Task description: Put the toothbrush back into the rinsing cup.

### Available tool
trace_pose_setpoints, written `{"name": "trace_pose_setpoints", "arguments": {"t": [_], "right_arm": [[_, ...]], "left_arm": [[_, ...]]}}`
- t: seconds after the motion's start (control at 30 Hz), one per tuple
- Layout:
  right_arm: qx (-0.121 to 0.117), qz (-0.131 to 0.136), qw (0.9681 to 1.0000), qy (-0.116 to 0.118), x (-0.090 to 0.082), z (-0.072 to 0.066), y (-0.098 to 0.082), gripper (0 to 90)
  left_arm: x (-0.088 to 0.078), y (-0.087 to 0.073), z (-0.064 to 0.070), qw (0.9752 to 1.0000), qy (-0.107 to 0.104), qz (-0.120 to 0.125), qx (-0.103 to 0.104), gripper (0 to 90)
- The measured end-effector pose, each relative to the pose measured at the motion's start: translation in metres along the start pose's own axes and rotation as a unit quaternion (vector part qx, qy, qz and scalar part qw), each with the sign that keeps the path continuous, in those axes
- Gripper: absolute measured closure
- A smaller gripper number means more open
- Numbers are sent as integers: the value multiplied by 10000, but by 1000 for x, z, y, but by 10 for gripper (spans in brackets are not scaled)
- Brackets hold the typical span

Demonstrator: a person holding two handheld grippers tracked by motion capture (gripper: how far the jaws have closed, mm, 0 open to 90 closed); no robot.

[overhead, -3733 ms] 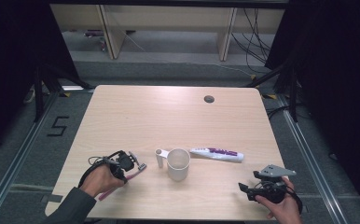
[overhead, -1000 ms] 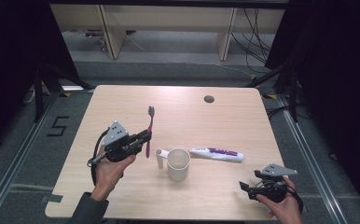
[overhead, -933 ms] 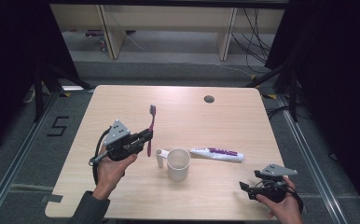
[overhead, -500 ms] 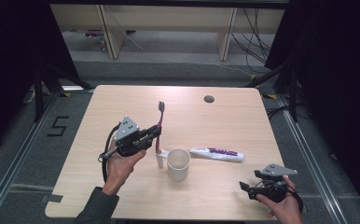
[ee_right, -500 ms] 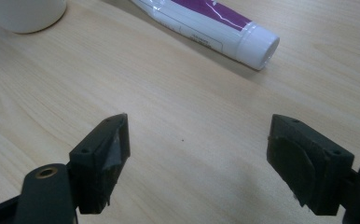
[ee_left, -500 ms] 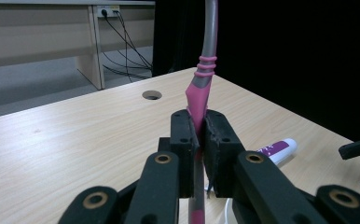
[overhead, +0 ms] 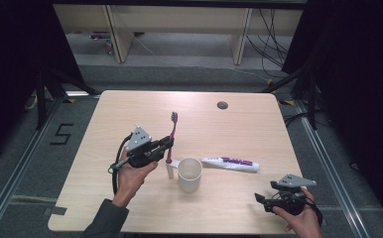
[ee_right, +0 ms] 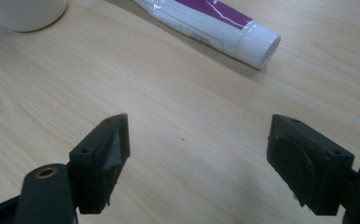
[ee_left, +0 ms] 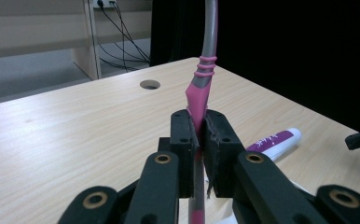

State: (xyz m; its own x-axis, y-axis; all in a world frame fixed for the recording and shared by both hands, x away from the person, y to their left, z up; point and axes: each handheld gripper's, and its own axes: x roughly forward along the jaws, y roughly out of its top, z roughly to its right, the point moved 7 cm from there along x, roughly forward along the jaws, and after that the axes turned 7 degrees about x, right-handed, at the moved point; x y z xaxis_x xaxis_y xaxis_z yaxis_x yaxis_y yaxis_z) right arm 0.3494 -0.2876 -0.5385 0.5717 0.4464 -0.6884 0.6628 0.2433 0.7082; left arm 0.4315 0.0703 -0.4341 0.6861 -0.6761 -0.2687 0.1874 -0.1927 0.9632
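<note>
High view
- Left gripper (overhead: 167, 144): its jaws are pinching the pink lower handle of the toothbrush (overhead: 171, 136), which is standing nearly upright with the bristle head up and away from the person.
- Cup (overhead: 190, 174): sitting just past the jaw tips, to their right and a little toward the person; the brush's lower end is hanging just beside the cup handle.
- Long axis: running up and down, so I judge the coming move to be a short carry over the rim and a lowering, tail first.
- Toothpaste tube (overhead: 230, 164): lying flat beyond the cup, out of the path.
- Right gripper (overhead: 262, 200): resting low near the table's (overhead: 130, 218) near edge, well apart from the cup; the left one is nearer.

Left gripper view
- Jaws: pressing on the pink grip of the toothbrush (ee_left: 203, 88), grey stem rising out of the top.
- Tube (ee_left: 273, 141): lying right of the jaws.

Right gripper view
- Jaws: standing spread wide, nothing between them.
- Tube (ee_right: 206, 25): lying ahead, cap toward the right jaw; the cup's base (ee_right: 26, 11) is ahead-left.
</note>
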Motion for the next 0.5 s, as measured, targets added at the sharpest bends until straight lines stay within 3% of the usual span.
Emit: {"name": "trace_pose_setpoints", "arguments": {"t": [0.3, 0.5], "right_arm": [[-2, -19, 10000, 8, 0, 0, -1, 221], [-9, -24, 10000, -1, 0, -1, 0, 220]], "left_arm": [[-4, -9, 2, 9999, -32, -102, 15, 821], [-7, -22, 2, 9995, -66, -301, 32, 820]]}}
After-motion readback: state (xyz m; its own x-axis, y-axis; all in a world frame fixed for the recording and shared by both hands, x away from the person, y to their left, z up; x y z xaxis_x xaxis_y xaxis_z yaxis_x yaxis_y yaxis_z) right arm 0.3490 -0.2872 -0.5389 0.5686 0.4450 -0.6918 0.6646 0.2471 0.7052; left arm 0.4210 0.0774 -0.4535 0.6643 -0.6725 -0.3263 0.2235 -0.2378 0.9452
